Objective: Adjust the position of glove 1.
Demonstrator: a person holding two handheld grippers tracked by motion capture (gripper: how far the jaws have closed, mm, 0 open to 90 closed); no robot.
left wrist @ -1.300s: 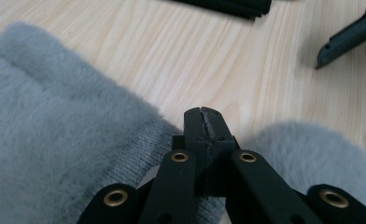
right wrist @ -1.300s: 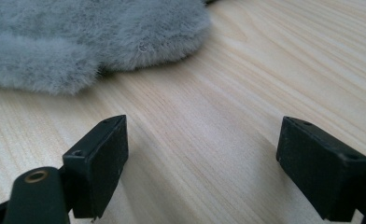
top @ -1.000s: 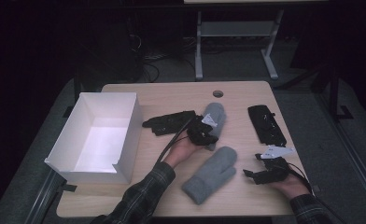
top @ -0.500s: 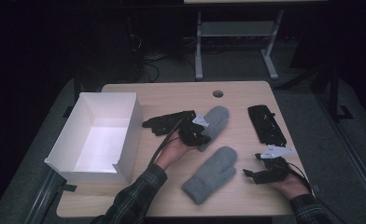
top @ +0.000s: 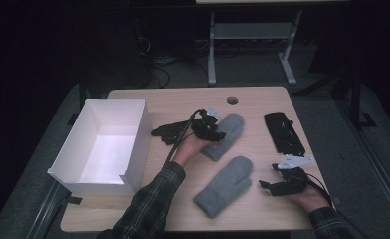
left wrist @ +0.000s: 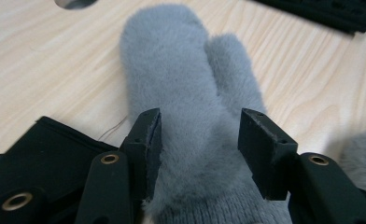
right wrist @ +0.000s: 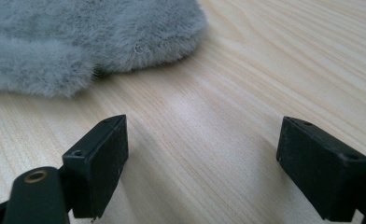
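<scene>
A: The left gripper (top: 210, 130) sits over the cuff end of the far grey mitten (top: 226, 133), which lies flat on the table (top: 183, 99) to the right of the white box (top: 106, 144). Its jaws have just been opening: they stand at a middling gap with the mitten (left wrist: 190, 112) between them, one pad brushing the fur and the other standing clear, so they press on nothing.

B: And the other hand?

A: The right gripper (top: 282, 183) rests low on the table, well to the right of the box, jaws spread wide over bare wood (right wrist: 204, 154). The near grey mitten (top: 225, 185) lies just beside it (its furry edge shows at the top of the right gripper view), not touched.

B: What could spoil things from here?

A: The fur is soft and deep. If the left jaws close on pile alone, the mitten would likely slide out on the lift. A black glove (top: 170, 132) lies between the box and that gripper, close enough for a jaw to snag it as well. Another black glove (top: 282, 132) lies farther right, out of the way.

B: Any writing or brand to read?

A: None that can be made out; the mittens, gloves and box look plain in this dim light.
</scene>
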